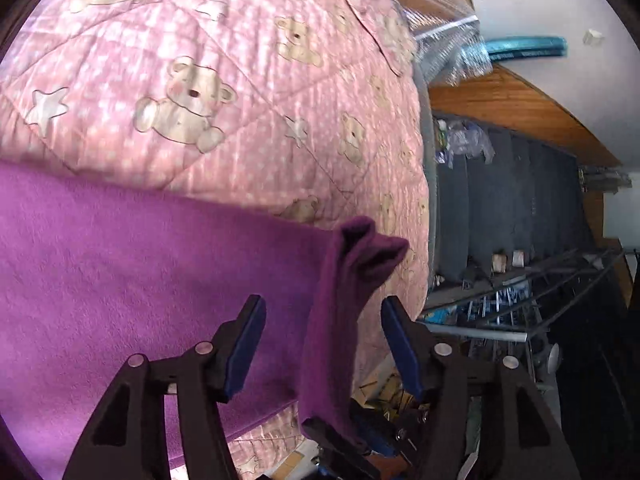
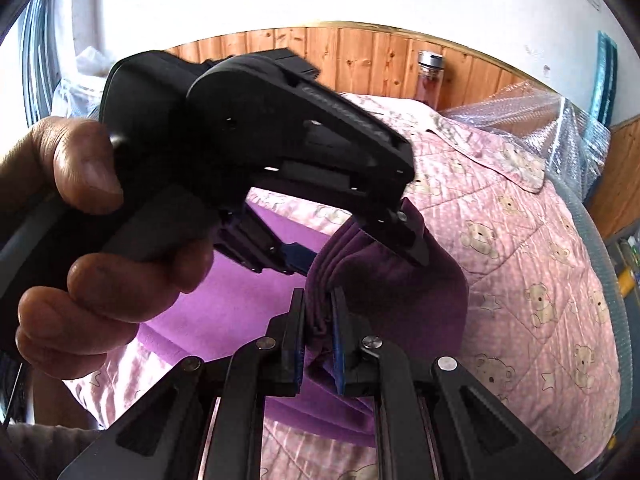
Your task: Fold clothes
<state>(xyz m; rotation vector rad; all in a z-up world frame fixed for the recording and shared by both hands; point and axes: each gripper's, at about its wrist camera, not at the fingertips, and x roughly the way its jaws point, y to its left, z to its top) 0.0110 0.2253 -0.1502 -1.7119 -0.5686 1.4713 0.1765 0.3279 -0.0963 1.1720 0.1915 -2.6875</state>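
A purple fleece cloth [image 1: 120,272] lies spread on a pink quilt with teddy bears [image 1: 240,80]. One bunched corner of the purple cloth [image 2: 360,280] is lifted off the quilt. My right gripper [image 2: 318,298] is shut on that bunch, which is pinched in folds between its blue pads. My left gripper [image 1: 323,308] is open; the raised fold stands between its wide-apart fingers without touching either pad. In the right wrist view a hand [image 2: 80,208] holds the left gripper [image 2: 360,256] just above the right one, straddling the same fold.
The quilt's edge drops off at the right toward dark grey stairs [image 1: 512,208] and a metal rack [image 1: 540,300]. Bubble wrap [image 2: 540,120] and a glass bottle [image 2: 430,80] sit by the wood-panelled wall at the quilt's far side.
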